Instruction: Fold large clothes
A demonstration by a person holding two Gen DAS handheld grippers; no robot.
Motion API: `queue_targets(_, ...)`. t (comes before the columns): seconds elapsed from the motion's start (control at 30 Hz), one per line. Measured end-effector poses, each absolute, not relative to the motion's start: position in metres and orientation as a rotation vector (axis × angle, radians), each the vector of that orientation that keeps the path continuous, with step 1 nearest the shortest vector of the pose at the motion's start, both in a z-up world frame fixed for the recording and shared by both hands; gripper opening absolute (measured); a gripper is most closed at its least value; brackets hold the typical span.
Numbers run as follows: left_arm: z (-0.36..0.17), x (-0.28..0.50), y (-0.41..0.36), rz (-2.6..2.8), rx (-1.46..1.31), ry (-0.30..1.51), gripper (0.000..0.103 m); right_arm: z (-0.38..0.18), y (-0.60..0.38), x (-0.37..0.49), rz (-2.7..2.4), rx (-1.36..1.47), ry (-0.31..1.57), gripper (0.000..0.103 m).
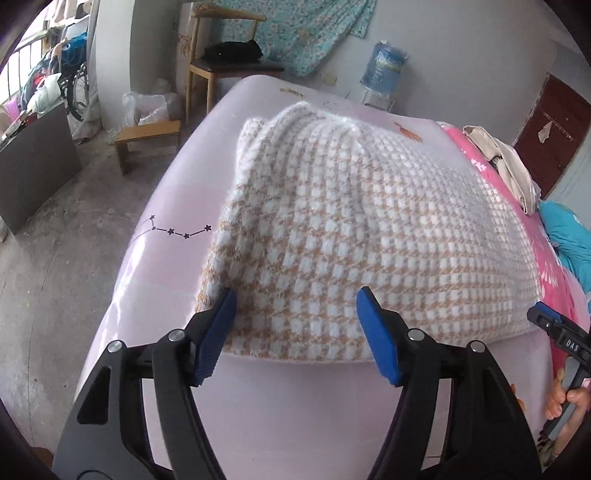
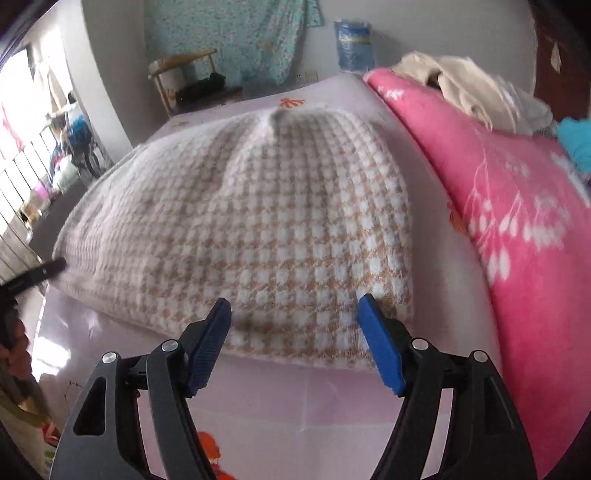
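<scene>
Both wrist views looked steeply down, close, toward 12 o'clock, sharing the fuzzy white-and-tan checked knit garment (image 1: 332, 236) (image 2: 236, 229).

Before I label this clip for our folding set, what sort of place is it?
Most likely a bedroom in a lived-in home. A checked sweater lies spread on a bed with a pink quilt beside it, a wooden chair stands against the wall, and a flowered cloth hangs behind.

Daylight enters from the window (image 2: 22, 155) at the left, which is overexposed. The left-wrist view is sharp at centre; the right-wrist view is smeared by motion blur, most at its edges. Sheen glares on the bed (image 2: 74, 332) near its left edge. Fisheye curvature bends both views, corners vignetted black.
</scene>
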State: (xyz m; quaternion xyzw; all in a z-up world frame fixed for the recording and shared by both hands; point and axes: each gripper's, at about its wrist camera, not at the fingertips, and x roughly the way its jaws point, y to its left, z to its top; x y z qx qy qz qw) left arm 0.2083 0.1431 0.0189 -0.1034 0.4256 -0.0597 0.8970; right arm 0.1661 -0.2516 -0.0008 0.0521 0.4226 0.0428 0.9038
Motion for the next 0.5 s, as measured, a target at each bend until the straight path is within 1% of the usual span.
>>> queue_targets(0.1, 0.041, 0.187, 0.146, -0.116, -0.205, 0.822, 0.065, 0.014, -0.241, 0.149, 0.108, 0.081, 0.829, 0.072)
queue_targets(0.13, 0.049, 0.177, 0.147, -0.112, -0.185, 0.799, 0.065, 0.023, -0.237, 0.142, 0.105, 0.058, 0.8, 0.077)
queue_targets(0.17, 0.057, 0.167, 0.143, -0.111, -0.161, 0.775, 0.07, 0.031, -0.231, 0.13, 0.107, 0.037, 0.763, 0.081)
queue_targets(0.2, 0.065, 0.155, 0.139, -0.112, -0.138, 0.752, 0.077, 0.039, -0.226, 0.122, 0.116, 0.025, 0.735, 0.089)
queue_targets(0.23, 0.071, 0.148, 0.138, -0.114, -0.125, 0.736, 0.08, 0.046, -0.221, 0.109, 0.125, 0.014, 0.698, 0.094)
queue_targets(0.27, 0.078, 0.139, 0.132, -0.119, -0.112, 0.716, 0.084, 0.051, -0.219, 0.102, 0.129, 0.005, 0.674, 0.096)
queue_targets(0.37, 0.097, 0.119, 0.121, -0.12, -0.09, 0.687, 0.09, 0.068, -0.211, 0.084, 0.12, -0.022, 0.607, 0.097)
queue_targets(0.5, 0.11, 0.106, 0.107, -0.104, -0.109, 0.685, 0.093, 0.086, -0.207, 0.07, 0.059, -0.019, 0.539, 0.097)
